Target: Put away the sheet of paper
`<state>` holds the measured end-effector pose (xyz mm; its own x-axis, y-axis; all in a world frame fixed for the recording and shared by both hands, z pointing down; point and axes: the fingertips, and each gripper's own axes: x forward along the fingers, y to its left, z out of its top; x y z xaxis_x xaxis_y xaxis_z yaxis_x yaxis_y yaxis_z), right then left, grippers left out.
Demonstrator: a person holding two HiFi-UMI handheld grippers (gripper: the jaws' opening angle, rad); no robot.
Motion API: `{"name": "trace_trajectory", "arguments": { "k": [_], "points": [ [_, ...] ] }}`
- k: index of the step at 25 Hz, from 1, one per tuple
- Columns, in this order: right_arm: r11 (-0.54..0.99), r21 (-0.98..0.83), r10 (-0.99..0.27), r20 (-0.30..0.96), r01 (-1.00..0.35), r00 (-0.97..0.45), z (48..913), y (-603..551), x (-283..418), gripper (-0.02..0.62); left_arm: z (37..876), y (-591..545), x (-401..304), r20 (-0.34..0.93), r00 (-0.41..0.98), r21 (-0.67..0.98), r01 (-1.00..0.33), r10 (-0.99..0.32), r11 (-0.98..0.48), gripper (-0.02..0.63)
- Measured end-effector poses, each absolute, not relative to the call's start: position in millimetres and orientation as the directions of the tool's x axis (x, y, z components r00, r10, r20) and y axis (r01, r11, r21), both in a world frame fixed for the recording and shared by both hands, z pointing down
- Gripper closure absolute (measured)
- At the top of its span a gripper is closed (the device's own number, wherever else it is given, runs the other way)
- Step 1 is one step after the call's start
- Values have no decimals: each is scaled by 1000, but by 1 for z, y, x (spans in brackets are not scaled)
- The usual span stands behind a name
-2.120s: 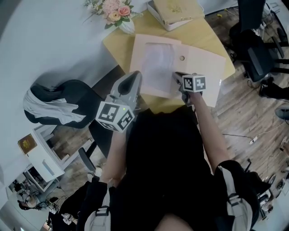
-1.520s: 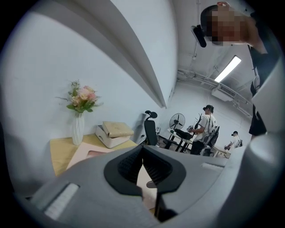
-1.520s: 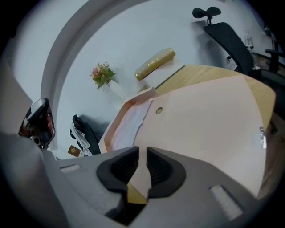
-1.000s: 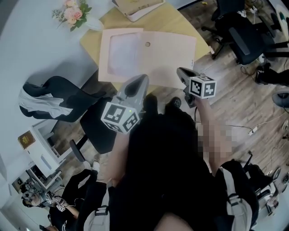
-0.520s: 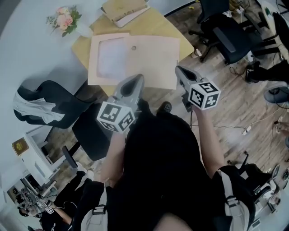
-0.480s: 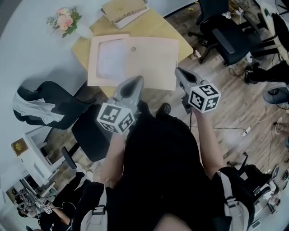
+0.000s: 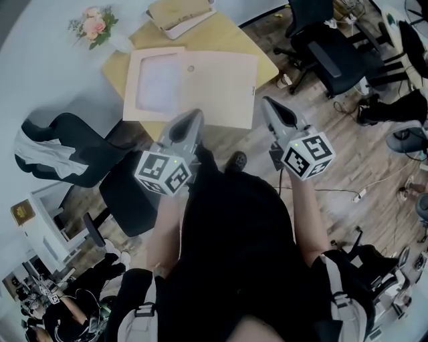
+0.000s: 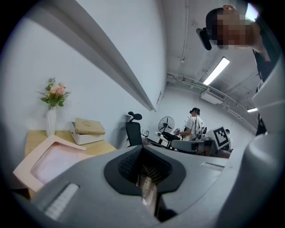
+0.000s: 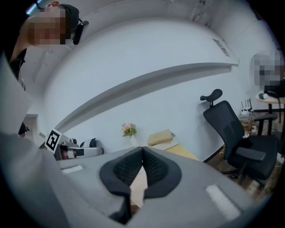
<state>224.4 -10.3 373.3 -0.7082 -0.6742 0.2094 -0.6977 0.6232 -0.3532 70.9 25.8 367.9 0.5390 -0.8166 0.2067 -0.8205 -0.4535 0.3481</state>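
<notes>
A pale pink cardboard folder (image 7: 217, 87) lies open and flat on a small yellow wooden table (image 7: 261, 57). The white sheet of paper (image 7: 159, 81) rests in the folder's left half, framed by a raised pink border. The other half is a plain flap with a small round button near its top edge. In the left gripper view the folder's framed half shows at lower left, with the sheet inside it.

Both claws are held in the air on the near side of the table, apart from the folder and from each other. The left claw (image 7: 194, 115) has its ribbed black pads pressed together at the tips, with nothing gripped between them. The right claw (image 7: 267, 102) is likewise closed and empty. Only a strip of pink folder shows behind the narrow gap below its pads.

At the far end of the table stand a white vase of pink flowers (image 7: 93, 25) and a tan book on a white box (image 7: 179, 12). A black office chair draped with a white garment (image 7: 57, 157) stands left of the table on the wooden floor (image 7: 348, 160).
</notes>
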Motion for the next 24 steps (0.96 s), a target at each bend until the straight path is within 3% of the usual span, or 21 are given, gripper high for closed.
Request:
{"name": "trace_trajectory", "arguments": {
  "k": [24],
  "points": [
    [656, -344, -667, 153, -672, -729, 347, 17, 215, 592, 357, 51, 66, 196, 527, 327, -830, -827, -452, 598]
  ]
}}
